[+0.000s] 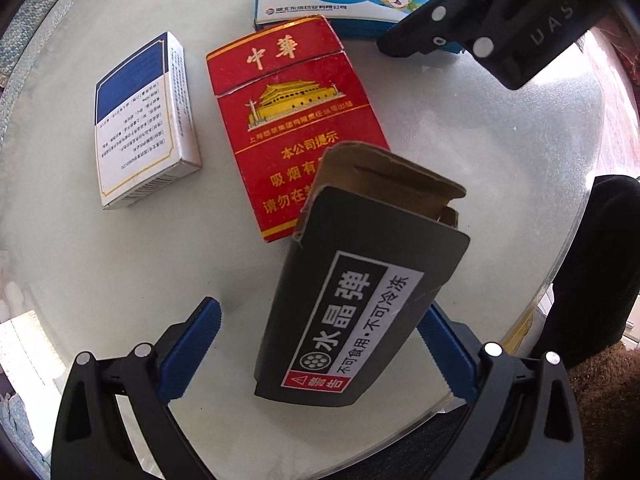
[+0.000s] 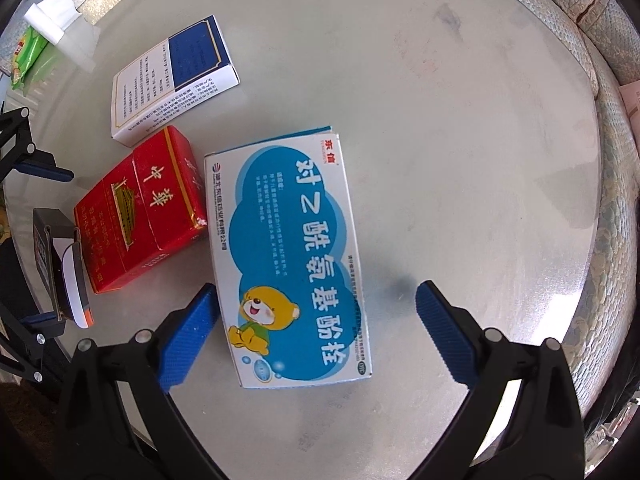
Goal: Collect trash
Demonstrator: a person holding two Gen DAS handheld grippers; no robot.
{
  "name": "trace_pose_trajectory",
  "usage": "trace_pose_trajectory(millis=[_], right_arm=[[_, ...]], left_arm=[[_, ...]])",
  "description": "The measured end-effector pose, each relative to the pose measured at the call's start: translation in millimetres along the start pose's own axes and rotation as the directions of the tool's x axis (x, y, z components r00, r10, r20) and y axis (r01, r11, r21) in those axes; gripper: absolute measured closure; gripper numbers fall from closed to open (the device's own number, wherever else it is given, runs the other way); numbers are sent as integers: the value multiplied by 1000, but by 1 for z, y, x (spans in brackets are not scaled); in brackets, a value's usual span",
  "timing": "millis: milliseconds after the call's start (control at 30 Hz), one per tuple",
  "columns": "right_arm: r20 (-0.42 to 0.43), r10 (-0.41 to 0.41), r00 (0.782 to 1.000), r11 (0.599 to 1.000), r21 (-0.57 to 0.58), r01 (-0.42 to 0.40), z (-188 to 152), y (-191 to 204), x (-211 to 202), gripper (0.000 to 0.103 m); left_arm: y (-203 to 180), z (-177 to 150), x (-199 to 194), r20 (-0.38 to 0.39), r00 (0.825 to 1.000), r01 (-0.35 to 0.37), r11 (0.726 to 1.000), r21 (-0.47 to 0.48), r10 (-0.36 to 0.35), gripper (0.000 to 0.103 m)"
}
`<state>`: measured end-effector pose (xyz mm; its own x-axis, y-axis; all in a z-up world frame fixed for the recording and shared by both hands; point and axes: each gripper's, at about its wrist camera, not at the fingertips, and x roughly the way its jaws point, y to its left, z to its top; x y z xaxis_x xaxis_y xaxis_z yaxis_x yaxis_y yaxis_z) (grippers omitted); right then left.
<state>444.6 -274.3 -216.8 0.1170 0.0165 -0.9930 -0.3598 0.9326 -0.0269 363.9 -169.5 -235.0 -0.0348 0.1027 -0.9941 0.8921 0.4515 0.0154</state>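
A black carton [image 1: 360, 300] with a white warning label and an open brown flap stands tilted between the fingers of my left gripper [image 1: 320, 340]. That gripper is open: the left finger is clear of the carton and the right finger sits against its side. A red cigarette pack [image 1: 296, 128] lies flat beyond it. My right gripper [image 2: 316, 332] is open and straddles the near end of a blue-and-white medicine box [image 2: 292, 264] printed with a cartoon bear. A white and dark-blue box [image 2: 172, 80] lies further back.
Everything rests on a round frosted-glass table [image 2: 460, 120]. A green packet [image 2: 28, 52] and a white tissue [image 2: 50, 20] show at its far left edge. Patterned upholstery [image 2: 616, 200] curves around the right side. A dark object [image 1: 600, 260] stands by the table's rim.
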Motion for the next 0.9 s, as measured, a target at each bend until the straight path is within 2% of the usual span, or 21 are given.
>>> trace_pose_trajectory(millis=[167, 233, 267, 300, 367, 400, 533, 700, 900], right_arm=[[24, 17, 1000, 1000, 13, -18, -8, -5, -3, 13], [33, 16, 999, 1000, 17, -17, -12, -4, -7, 22], [39, 15, 999, 1000, 23, -16, -12, -1, -9, 33], [41, 9, 999, 999, 32, -10, -16, 3, -12, 40], [34, -7, 999, 999, 45, 5, -18, 4, -12, 40], [35, -9, 999, 999, 47, 8, -19, 4, -12, 40], [35, -54, 998, 996, 73, 51, -22, 6, -15, 40], [58, -68, 996, 992, 114, 62, -36, 11, -31, 40], [101, -100, 990, 988, 125, 87, -49, 39, -62, 40]], left_arm=[[3, 0, -2, 22, 999, 26, 999, -19, -25, 14], [4, 0, -5, 26, 999, 26, 999, -20, -26, 17], [4, -1, -7, 33, 999, 26, 999, -22, -25, 22], [4, -1, -10, 39, 999, 27, 999, -27, -25, 30], [5, -2, -16, 48, 999, 28, 999, -43, -26, 44], [9, 0, -20, 47, 998, 33, 998, -59, -30, 46], [16, -3, -21, 42, 998, 44, 989, -139, -39, 46], [26, -15, -32, 59, 998, 50, 974, -223, -38, 46], [19, -31, -58, 96, 995, 34, 968, -248, -10, 46]])
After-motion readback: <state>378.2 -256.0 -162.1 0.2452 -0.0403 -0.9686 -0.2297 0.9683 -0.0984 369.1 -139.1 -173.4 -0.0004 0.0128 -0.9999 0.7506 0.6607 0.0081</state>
